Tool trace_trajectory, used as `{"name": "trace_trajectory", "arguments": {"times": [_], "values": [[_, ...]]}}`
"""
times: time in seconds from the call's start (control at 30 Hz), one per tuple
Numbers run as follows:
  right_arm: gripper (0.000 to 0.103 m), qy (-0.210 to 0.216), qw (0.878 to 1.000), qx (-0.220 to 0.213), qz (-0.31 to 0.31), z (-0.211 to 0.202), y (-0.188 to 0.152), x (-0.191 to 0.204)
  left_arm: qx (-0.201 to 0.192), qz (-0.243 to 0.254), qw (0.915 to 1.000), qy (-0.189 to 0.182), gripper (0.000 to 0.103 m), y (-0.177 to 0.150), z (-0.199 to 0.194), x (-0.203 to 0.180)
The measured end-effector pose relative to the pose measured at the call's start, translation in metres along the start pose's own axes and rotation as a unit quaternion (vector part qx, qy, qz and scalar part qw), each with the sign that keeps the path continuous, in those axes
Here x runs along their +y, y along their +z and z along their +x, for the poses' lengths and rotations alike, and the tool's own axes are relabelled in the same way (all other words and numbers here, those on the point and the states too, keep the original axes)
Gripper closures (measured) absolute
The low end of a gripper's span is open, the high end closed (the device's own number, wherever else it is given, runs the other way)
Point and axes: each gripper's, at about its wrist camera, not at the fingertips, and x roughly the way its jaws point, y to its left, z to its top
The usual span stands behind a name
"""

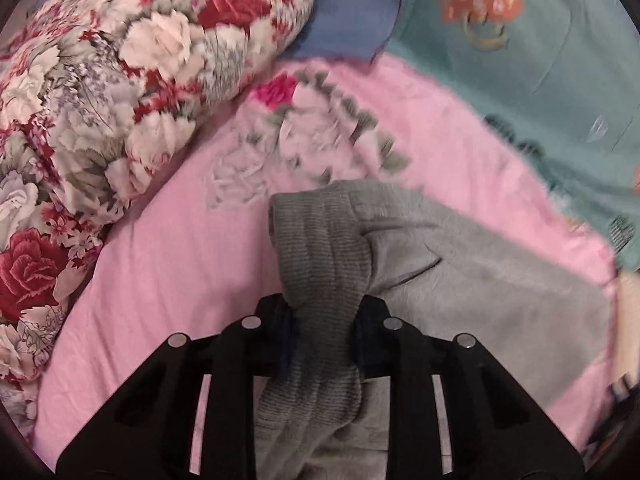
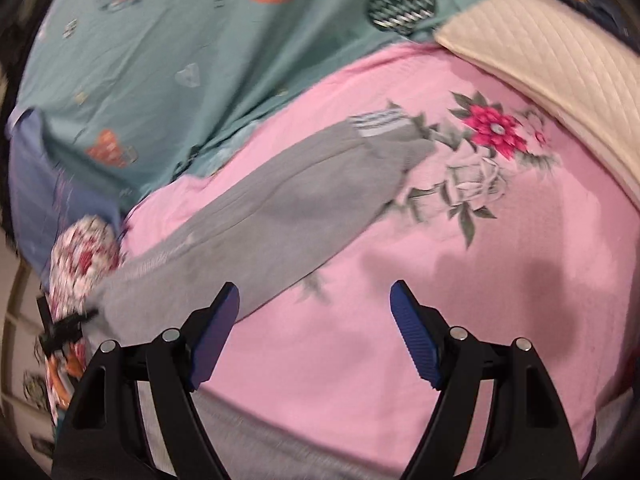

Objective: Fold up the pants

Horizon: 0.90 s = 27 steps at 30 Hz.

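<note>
Left gripper (image 1: 322, 330) is clamped on the ribbed waistband of the grey pants (image 1: 460, 280), band bunched between its fingers; the rest of the fabric spreads toward 3 o'clock over the pink blanket (image 1: 160, 280). Floral rolled quilt (image 1: 100, 100) sits at 10 o'clock, teal sheet (image 1: 540, 60) at 1 o'clock. Right gripper (image 2: 316, 300) has jaws spread wide, gripping nothing, over bare pink blanket. In its view a pant leg runs from 8 to 12 o'clock, striped cuff (image 2: 376, 122) at the far end. Cream pad (image 2: 540, 60) at 2 o'clock.
</note>
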Motion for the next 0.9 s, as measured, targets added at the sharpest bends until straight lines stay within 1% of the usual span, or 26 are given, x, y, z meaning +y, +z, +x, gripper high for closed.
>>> {"name": "trace_trajectory", "arguments": {"times": [0.03,0.07,0.13,0.2,0.27,0.33,0.4,0.43,0.47,0.5,0.53,0.57,0.6,0.67,0.73,0.77,0.8,0.83,0.87,0.9], "values": [[0.025,0.005,1.000,0.006,0.011,0.008,0.006,-0.007,-0.004,0.006,0.9999,0.013,0.075,-0.005,0.007,0.000],[0.025,0.004,1.000,0.005,0.019,0.015,0.013,-0.013,-0.006,0.004,0.9998,0.018,0.071,-0.007,0.012,0.003],[0.025,0.001,1.000,-0.009,0.026,0.026,0.029,-0.021,0.002,-0.012,0.9998,0.013,0.068,-0.009,0.019,0.012],[0.025,0.004,0.999,-0.027,0.032,0.037,0.046,-0.027,0.001,-0.020,0.9998,0.007,0.061,-0.008,0.021,0.017],[0.025,0.010,0.999,-0.025,0.048,0.052,0.059,-0.034,0.003,-0.022,0.9997,0.012,0.055,-0.008,0.024,0.018],[0.025,0.022,0.998,-0.015,0.064,0.070,0.066,-0.038,0.004,-0.021,0.9996,0.017,0.054,-0.008,0.028,0.017],[0.029,0.030,0.998,-0.014,0.060,0.082,0.066,-0.035,0.008,-0.023,0.9995,0.018,0.054,-0.007,0.032,0.014],[0.044,0.035,0.998,-0.014,0.044,0.088,0.067,-0.029,0.007,-0.024,0.9995,0.018,0.054,-0.007,0.032,0.013],[0.062,0.030,0.999,-0.009,0.032,0.093,0.067,-0.024,0.008,-0.026,0.9995,0.019,0.054,-0.007,0.032,0.012],[0.067,0.021,0.999,-0.006,0.026,0.096,0.068,-0.020,0.009,-0.028,0.9994,0.019,0.054,-0.006,0.033,0.011],[0.077,0.015,1.000,-0.005,0.022,0.096,0.071,-0.017,0.008,-0.030,0.9993,0.018,0.054,-0.004,0.031,0.010],[0.089,0.020,1.000,-0.010,0.019,0.090,0.075,-0.014,0.005,-0.032,0.9994,0.014,0.054,-0.003,0.028,0.009],[0.089,0.029,0.999,-0.015,0.018,0.084,0.077,-0.013,0.001,-0.032,0.9994,0.009,0.055,-0.003,0.026,0.009],[0.092,0.064,0.997,-0.047,0.017,0.055,0.084,-0.011,-0.006,-0.034,0.9994,-0.009,0.055,-0.002,0.018,0.011],[0.092,0.077,0.995,-0.062,0.018,0.036,0.086,-0.014,-0.004,-0.033,0.9992,-0.021,0.055,-0.001,0.017,0.011],[0.090,0.066,0.996,-0.062,0.019,0.033,0.086,-0.018,0.003,-0.030,0.9993,-0.024,0.055,-0.002,0.020,0.011],[0.085,0.029,0.998,-0.054,0.021,0.035,0.085,-0.024,0.012,-0.028,0.9994,-0.019,0.054,-0.002,0.025,0.010],[0.067,-0.020,0.999,-0.042,0.019,0.040,0.085,-0.029,0.022,-0.031,0.9992,-0.012,0.052,-0.003,0.032,0.011],[0.053,-0.066,0.997,-0.029,0.016,0.044,0.083,-0.033,0.024,-0.036,0.9990,-0.015,0.047,-0.004,0.035,0.013],[0.052,-0.089,0.996,-0.021,0.012,0.045,0.082,-0.036,0.019,-0.038,0.9988,-0.025,0.041,-0.004,0.034,0.014]]}}
